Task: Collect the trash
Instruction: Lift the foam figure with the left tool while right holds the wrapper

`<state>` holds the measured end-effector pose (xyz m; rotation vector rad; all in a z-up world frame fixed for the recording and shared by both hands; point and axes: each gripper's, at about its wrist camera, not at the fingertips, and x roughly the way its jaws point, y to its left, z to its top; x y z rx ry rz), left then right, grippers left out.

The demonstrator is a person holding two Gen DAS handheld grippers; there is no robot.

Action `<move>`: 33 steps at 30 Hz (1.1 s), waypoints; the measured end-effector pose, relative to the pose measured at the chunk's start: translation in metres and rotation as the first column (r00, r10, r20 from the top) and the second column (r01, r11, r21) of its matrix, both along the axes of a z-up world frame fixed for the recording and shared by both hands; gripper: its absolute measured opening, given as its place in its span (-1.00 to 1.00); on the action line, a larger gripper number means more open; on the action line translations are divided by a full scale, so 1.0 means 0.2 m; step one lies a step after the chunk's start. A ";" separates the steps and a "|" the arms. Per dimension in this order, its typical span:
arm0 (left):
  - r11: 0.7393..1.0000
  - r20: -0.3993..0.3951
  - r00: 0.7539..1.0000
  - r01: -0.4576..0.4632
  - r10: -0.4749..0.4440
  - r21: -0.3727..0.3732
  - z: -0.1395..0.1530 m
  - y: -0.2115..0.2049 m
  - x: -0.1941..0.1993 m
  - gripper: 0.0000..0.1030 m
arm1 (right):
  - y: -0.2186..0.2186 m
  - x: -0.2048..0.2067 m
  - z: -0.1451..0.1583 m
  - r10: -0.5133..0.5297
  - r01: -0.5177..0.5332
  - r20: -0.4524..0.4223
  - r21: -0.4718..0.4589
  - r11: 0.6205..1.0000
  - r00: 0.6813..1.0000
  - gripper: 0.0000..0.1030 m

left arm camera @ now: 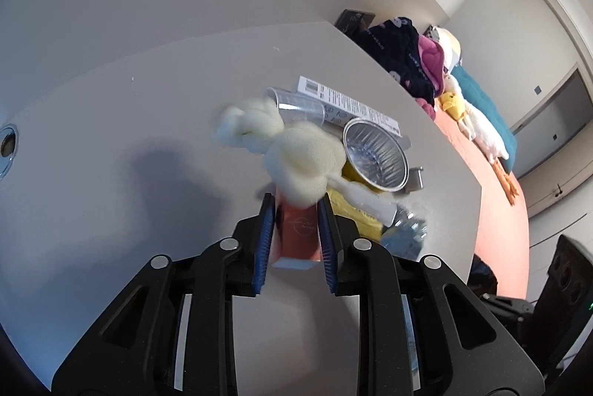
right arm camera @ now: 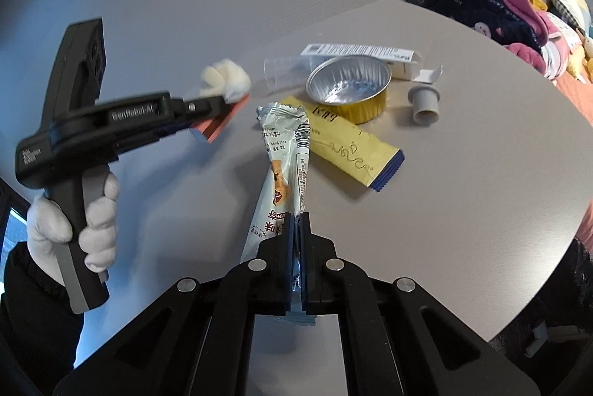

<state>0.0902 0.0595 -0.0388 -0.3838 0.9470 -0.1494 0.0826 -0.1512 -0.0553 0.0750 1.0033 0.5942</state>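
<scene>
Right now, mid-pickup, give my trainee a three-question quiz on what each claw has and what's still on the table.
1. True or false: the left claw grips a small orange cardboard box.
2. What does the right claw hold? A) long silver snack wrapper B) foil cup C) grey cap
3. What rests partly on the flat yellow packet on the round grey table?

Key: 1 true; 2 A; 3 the round foil baking cup.
</scene>
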 end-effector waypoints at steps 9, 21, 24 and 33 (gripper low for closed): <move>0.999 -0.018 1.000 0.006 -0.006 0.037 -0.03 -0.05 -0.02 0.10 | -0.06 -0.03 0.02 -0.036 0.036 0.011 0.008 0.999 0.999 -0.93; 0.999 -0.048 0.999 -0.010 0.011 0.032 -0.10 -0.02 0.05 0.10 | -0.06 -0.09 0.02 -0.054 0.054 0.014 -0.004 0.999 0.998 -0.93; 0.999 -0.054 0.998 -0.022 0.023 0.025 -0.12 0.00 0.07 0.10 | -0.07 -0.09 0.03 -0.063 0.063 0.017 -0.006 0.998 0.998 -0.93; 0.999 -0.028 0.999 -0.043 0.044 0.022 -0.12 0.03 0.16 -0.57 | -0.08 -0.07 0.04 -0.081 0.081 0.013 -0.008 0.997 0.997 -0.93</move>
